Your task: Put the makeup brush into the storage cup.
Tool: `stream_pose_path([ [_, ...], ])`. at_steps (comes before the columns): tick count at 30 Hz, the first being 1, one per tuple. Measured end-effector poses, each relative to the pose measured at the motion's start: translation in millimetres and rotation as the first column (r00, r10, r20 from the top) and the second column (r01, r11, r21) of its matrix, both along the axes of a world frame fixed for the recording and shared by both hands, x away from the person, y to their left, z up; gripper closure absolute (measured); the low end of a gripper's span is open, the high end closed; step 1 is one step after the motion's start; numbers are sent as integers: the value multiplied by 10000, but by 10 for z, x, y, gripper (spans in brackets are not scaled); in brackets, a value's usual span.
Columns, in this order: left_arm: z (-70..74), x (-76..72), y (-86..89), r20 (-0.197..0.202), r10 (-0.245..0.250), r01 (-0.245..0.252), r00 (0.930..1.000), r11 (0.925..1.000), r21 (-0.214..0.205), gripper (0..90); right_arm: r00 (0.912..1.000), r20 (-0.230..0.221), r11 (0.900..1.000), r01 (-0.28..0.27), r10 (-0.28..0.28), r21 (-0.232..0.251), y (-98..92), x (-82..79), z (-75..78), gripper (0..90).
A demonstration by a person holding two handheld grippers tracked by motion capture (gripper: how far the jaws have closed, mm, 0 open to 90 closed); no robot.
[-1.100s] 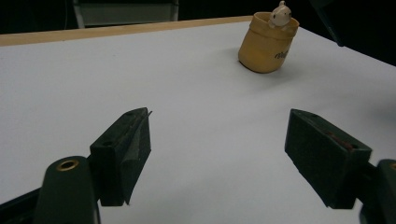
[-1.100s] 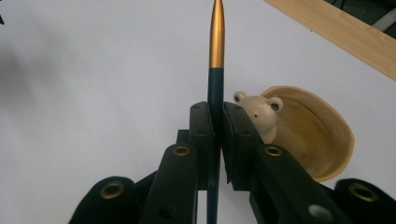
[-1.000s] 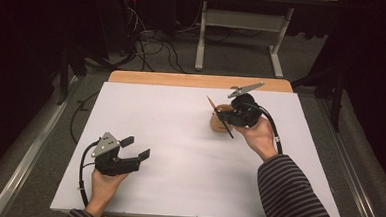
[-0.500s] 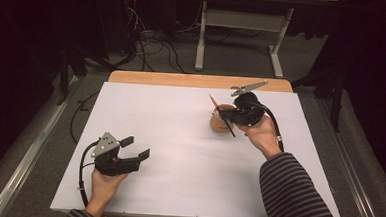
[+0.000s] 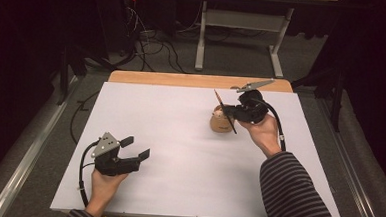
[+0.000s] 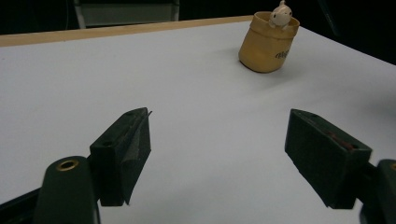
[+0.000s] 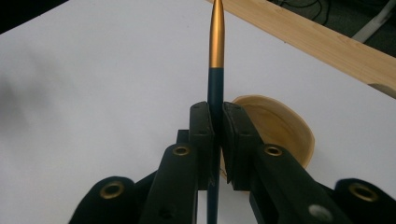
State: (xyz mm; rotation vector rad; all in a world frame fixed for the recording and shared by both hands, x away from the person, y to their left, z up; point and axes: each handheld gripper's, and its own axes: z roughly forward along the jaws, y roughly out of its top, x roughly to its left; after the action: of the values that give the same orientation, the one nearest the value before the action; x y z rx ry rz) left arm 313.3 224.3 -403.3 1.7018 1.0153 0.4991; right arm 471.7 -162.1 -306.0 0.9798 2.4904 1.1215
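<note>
Lower left of the high view we see the left gripper (image 5: pixel 138 148) held just above the white table (image 5: pixel 179 138), jaws wide apart with nothing between them. In the left gripper view its own jaws stand well apart over bare white surface, with the yellow cup (image 6: pixel 267 43) at the upper right of that frame, a small pale figure (image 6: pixel 281 12) peeking over its rim.

Mid-frame in the high view there's plenty of open white room between the two grippers. The table's wooden far edge (image 5: pixel 182 80) runs along the top.

Right of centre, upper part of the high view, the right gripper (image 5: pixel 230 111) clamps a pen (image 5: pixel 224 111) – dark shaft, gold tip. The pen's long axis runs diagonally, tip to the upper left, the other end to the lower right, crossing in front of the cup (image 5: pixel 221 121). In the right gripper view the pen (image 7: pixel 216 51) stands vertical, gold tip at the top centre, jaws closed tight on the dark shaft, with the cup's open mouth (image 7: pixel 280 128) just right of the jaws.
</note>
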Motion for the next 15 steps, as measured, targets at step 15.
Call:
stream_pose_path([
  [15, -1, 4, 2, -8, 14, -14, 10000, 10000, -10, 230, 9981, 357, 9960, 469, -497, 754, -127, 92, 4, 852],
])
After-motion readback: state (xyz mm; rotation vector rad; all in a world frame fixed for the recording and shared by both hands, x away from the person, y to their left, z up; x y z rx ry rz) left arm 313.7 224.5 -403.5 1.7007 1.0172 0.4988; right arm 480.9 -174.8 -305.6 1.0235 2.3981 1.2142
